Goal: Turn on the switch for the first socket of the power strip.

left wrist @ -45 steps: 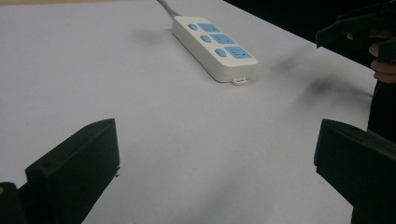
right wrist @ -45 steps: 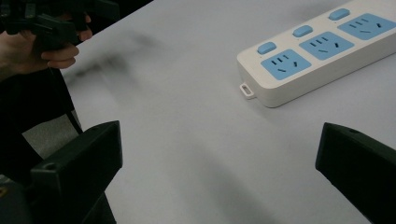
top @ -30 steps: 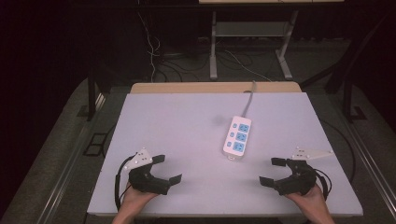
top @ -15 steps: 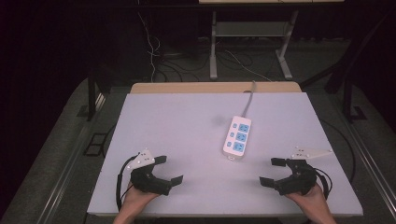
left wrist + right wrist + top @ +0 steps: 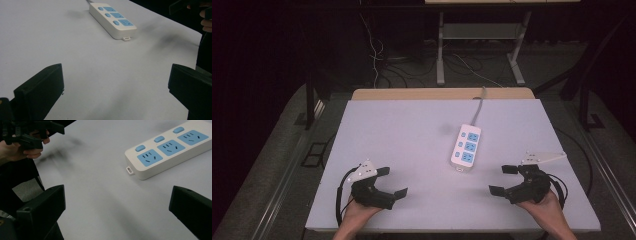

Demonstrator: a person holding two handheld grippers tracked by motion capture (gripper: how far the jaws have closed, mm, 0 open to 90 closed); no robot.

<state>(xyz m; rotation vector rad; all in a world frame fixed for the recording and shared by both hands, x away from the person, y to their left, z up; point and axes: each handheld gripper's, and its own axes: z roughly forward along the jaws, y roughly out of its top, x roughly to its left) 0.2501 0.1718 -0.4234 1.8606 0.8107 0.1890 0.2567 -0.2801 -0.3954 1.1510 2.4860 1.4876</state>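
A white power strip (image 5: pixel 466 146) with blue sockets lies right of the table's middle, its grey cord (image 5: pixel 478 105) running off the far edge. My left gripper (image 5: pixel 392 181) rests near the front left, open, with nothing between its jaws. My right gripper (image 5: pixel 502 180) rests near the front right, also open and holding nothing. Both point inward toward the strip and stay apart from it. In the left gripper view the power strip (image 5: pixel 112 21) lies well ahead of the open left gripper (image 5: pixel 115 72). In the right gripper view the power strip (image 5: pixel 170 147) lies ahead and to the right of the open right gripper (image 5: pixel 117 192).
The white table (image 5: pixel 402 130) has a wooden strip (image 5: pixel 412 94) along its far edge. Behind it stand a metal table frame (image 5: pixel 441 55) and loose floor cables (image 5: pixel 382 55). The other hand shows in each gripper view (image 5: pixel 203 15) (image 5: pixel 22 142).
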